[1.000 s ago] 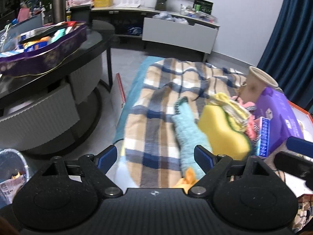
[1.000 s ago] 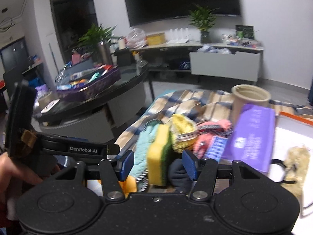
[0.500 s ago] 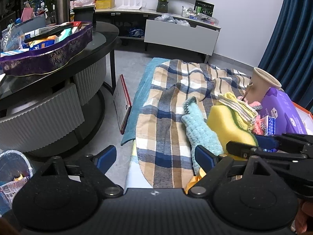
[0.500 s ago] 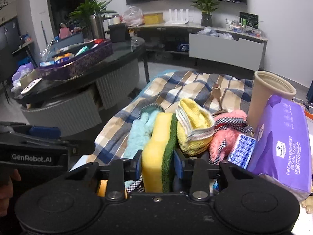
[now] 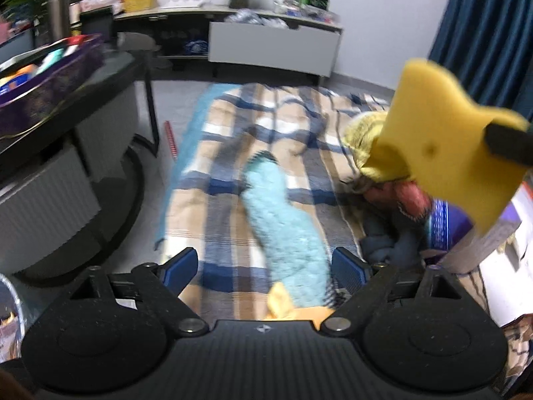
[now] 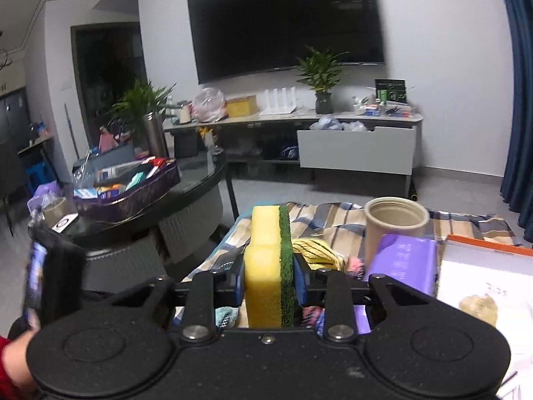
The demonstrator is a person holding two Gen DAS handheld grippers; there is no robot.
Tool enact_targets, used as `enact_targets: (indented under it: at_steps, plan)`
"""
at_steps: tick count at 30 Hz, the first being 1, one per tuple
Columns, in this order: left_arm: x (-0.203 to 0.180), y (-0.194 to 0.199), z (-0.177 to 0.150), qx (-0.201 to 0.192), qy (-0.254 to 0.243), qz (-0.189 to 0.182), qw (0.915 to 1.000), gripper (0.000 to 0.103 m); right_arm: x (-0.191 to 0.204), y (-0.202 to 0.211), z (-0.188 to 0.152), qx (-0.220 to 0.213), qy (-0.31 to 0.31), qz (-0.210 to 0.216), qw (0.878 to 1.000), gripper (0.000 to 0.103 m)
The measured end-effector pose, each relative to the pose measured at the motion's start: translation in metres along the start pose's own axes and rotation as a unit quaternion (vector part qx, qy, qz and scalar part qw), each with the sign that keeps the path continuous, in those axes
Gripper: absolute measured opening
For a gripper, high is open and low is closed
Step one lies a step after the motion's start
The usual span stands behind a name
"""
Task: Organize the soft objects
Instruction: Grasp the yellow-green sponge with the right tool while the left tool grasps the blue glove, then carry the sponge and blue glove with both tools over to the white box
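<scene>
Two grippers are working over a checked blanket (image 5: 233,153) that is lying spread across the floor, running from near to far. Along its right side a pile of soft things is sitting: a purple tissue pack (image 6: 404,260), a tan cup (image 6: 394,223) standing upright just behind it, a yellow cloth (image 5: 361,136) and a pink knit piece (image 5: 404,196). Left of the pile, a pale blue fuzzy sock (image 5: 283,233) is lying lengthwise on the blanket, its near end reaching between the fingers of the left gripper (image 5: 266,263), whose jaws are standing wide apart and touching nothing. The right gripper (image 6: 268,281) is clamping a yellow sponge (image 6: 266,266) with a green scrub face, holding it upright and lifted clear above the pile. At the far left, a dark round surface (image 6: 186,196) is carrying a purple tray (image 6: 133,196) of clutter.
</scene>
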State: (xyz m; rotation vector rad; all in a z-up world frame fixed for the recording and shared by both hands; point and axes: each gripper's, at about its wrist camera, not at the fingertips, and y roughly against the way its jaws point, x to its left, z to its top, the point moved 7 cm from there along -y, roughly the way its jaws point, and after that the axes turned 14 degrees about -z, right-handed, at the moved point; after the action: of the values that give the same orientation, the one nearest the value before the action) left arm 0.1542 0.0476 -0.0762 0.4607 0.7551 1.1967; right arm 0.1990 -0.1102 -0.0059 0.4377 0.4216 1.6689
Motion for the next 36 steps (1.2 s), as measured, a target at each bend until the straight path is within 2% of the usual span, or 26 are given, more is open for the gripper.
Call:
enact_targets:
  at_steps: [4,6,7,8,10,12,21,27,36]
  plan:
    - [-0.008,-0.022,0.000,0.016,-0.016,0.004,0.9997,0.076,-0.009,0.009,-0.001,-0.005,-0.007,-0.007,1.000,0.036]
    - [-0.009,-0.033,0.001,0.023,-0.011,0.001,0.9997,0.061,-0.011,0.012,-0.001,-0.006,-0.008,-0.010,1.000,0.036]
    - [-0.009,-0.040,0.002,0.026,-0.008,-0.002,0.9996,0.046,-0.012,0.013,-0.001,-0.007,-0.010,-0.012,1.000,0.036]
    - [-0.009,-0.045,0.003,0.027,-0.007,-0.004,0.9996,0.041,-0.013,0.014,-0.001,-0.008,-0.012,-0.013,1.000,0.036]
    - [-0.008,-0.051,0.005,0.031,-0.005,0.004,0.9995,0.039,-0.017,0.016,-0.001,-0.010,-0.010,-0.019,1.000,0.036]
    - [-0.011,-0.047,0.009,0.023,-0.002,-0.005,0.9997,0.038,-0.020,0.018,-0.001,-0.012,-0.014,-0.020,1.000,0.036]
    - [-0.035,0.004,0.035,-0.047,-0.019,-0.027,0.9983,0.038,-0.024,0.024,0.001,-0.020,-0.031,-0.010,0.999,0.036]
    - [-0.058,0.024,0.052,-0.070,-0.033,-0.046,0.9960,0.038,-0.029,0.035,0.009,-0.035,-0.033,-0.019,0.999,0.036]
    - [-0.072,0.033,0.064,-0.084,-0.045,-0.048,0.9943,0.038,-0.038,0.048,0.018,-0.052,-0.037,-0.025,0.998,0.036]
